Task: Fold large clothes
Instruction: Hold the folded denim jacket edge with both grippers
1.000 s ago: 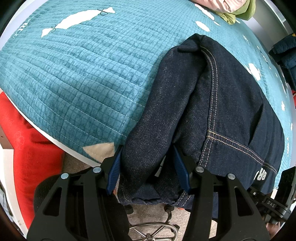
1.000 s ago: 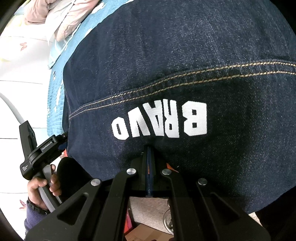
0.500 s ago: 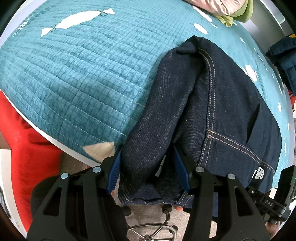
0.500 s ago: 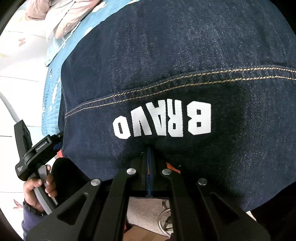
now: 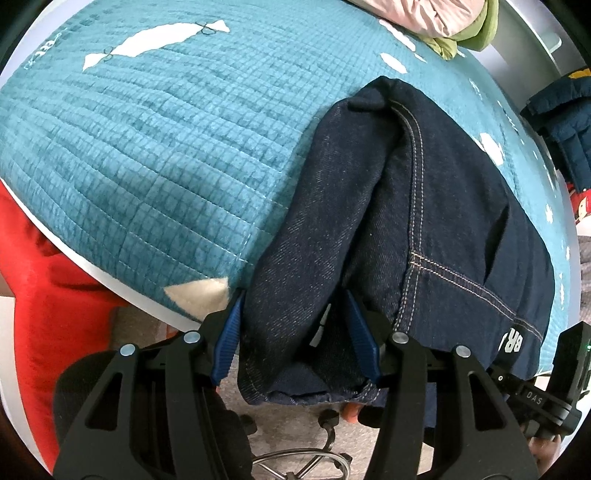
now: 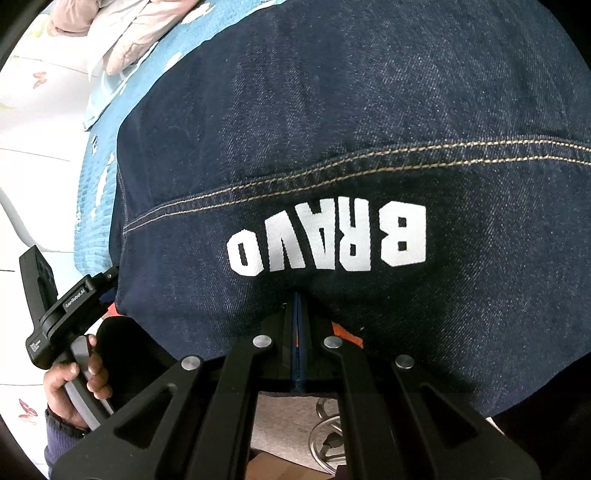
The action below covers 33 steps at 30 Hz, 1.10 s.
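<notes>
A dark blue denim garment (image 5: 424, 206) with tan stitching and a white "BRAVO" print (image 6: 328, 240) lies folded over the near edge of a teal quilted bed (image 5: 147, 140). My left gripper (image 5: 295, 325) stands wide open, with a thick folded sleeve between its blue pads (image 5: 227, 339) at the bed's edge. My right gripper (image 6: 298, 332) is shut on the denim's hem just below the print. The denim (image 6: 332, 110) fills most of the right wrist view.
Pink and green bedding (image 5: 443, 22) is piled at the bed's far side. A red cloth (image 5: 55, 288) hangs left of the bed. Dark clothes (image 5: 561, 122) hang at far right. A chair base (image 5: 295, 461) stands on the floor below. The left handle (image 6: 55, 314) shows in the right wrist view.
Both views have shifted slightly: the denim sits a little farther onto the bed. The left gripper stays open around the sleeve, the right stays shut on the hem.
</notes>
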Available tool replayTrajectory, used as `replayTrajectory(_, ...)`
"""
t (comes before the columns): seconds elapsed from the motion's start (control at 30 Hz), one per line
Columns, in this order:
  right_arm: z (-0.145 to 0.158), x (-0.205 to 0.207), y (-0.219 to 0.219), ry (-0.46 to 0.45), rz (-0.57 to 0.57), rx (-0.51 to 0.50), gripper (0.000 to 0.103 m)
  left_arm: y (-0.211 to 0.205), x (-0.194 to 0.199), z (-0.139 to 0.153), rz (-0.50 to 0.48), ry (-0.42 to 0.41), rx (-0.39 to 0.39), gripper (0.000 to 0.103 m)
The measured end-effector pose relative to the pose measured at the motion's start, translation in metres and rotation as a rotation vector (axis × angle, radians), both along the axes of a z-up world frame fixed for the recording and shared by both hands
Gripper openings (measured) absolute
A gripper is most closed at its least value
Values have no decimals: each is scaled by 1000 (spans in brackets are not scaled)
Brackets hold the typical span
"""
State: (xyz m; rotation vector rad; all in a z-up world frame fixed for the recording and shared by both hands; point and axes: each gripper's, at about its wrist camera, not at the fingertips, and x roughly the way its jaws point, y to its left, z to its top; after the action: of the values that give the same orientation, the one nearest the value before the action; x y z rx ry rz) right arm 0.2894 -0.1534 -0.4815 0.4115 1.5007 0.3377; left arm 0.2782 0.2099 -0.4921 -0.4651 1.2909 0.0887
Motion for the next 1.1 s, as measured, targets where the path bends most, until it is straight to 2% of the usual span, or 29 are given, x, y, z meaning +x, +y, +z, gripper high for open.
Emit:
replayTrajectory(0.5,-4,-3,-1,4,-47,15,0,18,1,-2,1,-16,-68,57)
replayTrajectory(0.7,-5,-4,-5,4,-67,6,0,26,-8,-3,10,-48,-112,58)
replayTrajectory(0.8,-5,-3,-3,4,-70,-3,0,24,-13,-1,17,-54,-108,57)
replayTrajectory(0.87,-4,-3,-1,5,-70,-9,0,22,-16,0,16,-53,-83,48)
replayTrajectory(0.93,-4,-3,1,6,-70,-15,0,20,-22,3,11,-61,-84,21)
replayTrajectory(1.03,-3,-2,4,9,-72,-16,0,27,-31,11,42,-67,-109,13)
replayTrajectory(1.1,-2,-2,5,3,-60,-20,0,28,-36,19,43,-90,-155,9)
